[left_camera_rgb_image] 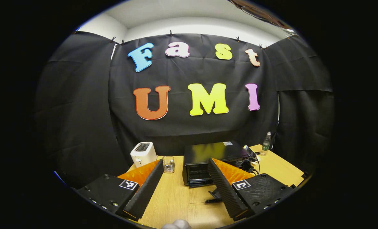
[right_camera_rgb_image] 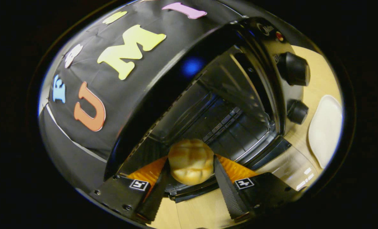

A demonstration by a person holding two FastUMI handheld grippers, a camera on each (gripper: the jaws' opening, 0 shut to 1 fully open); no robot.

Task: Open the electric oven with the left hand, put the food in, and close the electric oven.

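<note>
The bun (right_camera_rgb_image: pixel 191 165), golden and round, sits clamped between the fingers of the right gripper (right_camera_rgb_image: pixel 191 184) at the mouth of the electric oven (right_camera_rgb_image: pixel 227 105), whose cavity gapes open just beyond it. In the right gripper view the oven's two knobs (right_camera_rgb_image: pixel 293 68) stand on its front panel beside the cavity, and a white plate (right_camera_rgb_image: pixel 325 127) lies on the wooden worktop (right_camera_rgb_image: pixel 319 79) past them. In the left gripper view the left gripper (left_camera_rgb_image: pixel 184 187) hovers above the worktop with its fingers spread wide and nothing between them; a thin dark tool (left_camera_rgb_image: pixel 212 200) lies on the wood near its fingers. Farther off in that view, the oven stands in the middle of the worktop, a small glass jar (left_camera_rgb_image: pixel 168 163) beside it, then a white toaster (left_camera_rgb_image: pixel 143 153), and a green bottle (left_camera_rgb_image: pixel 266 142) at the far corner.
</note>
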